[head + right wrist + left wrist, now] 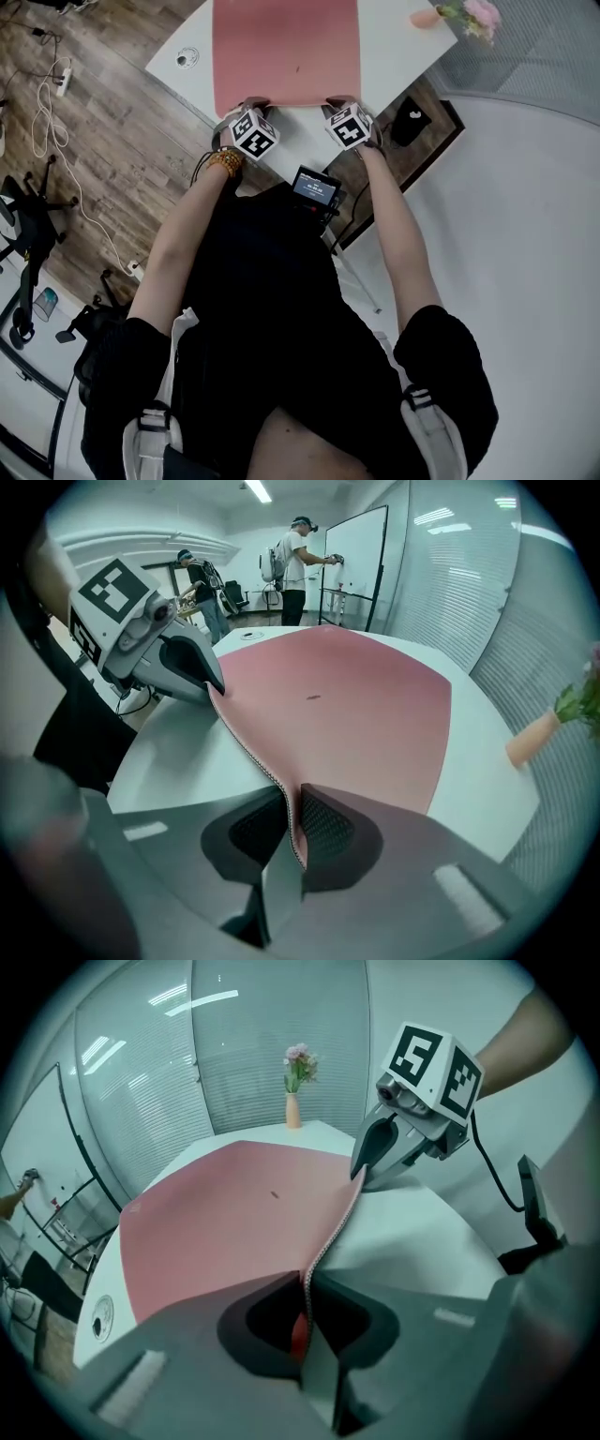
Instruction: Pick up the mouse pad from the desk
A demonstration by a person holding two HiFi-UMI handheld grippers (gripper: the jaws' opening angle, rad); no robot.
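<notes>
A large pink mouse pad (286, 52) lies on the white desk (394, 56), with its near edge lifted off the surface. My left gripper (253, 105) is shut on that edge at the left corner, and my right gripper (343, 101) is shut on it at the right corner. In the left gripper view the pad's stitched edge (323, 1241) runs from my own jaws (307, 1283) across to the right gripper (361, 1171). The right gripper view shows the pad (356, 705) pinched between its jaws (291, 803), with the left gripper (216, 686) at the far corner.
A small vase with pink flowers (427, 17) stands at the desk's far right corner. A round fitting (187, 58) sits in the desk left of the pad. Cables (47, 103) and a chair (28, 234) are on the wooden floor at the left. Two people (300, 564) stand far behind.
</notes>
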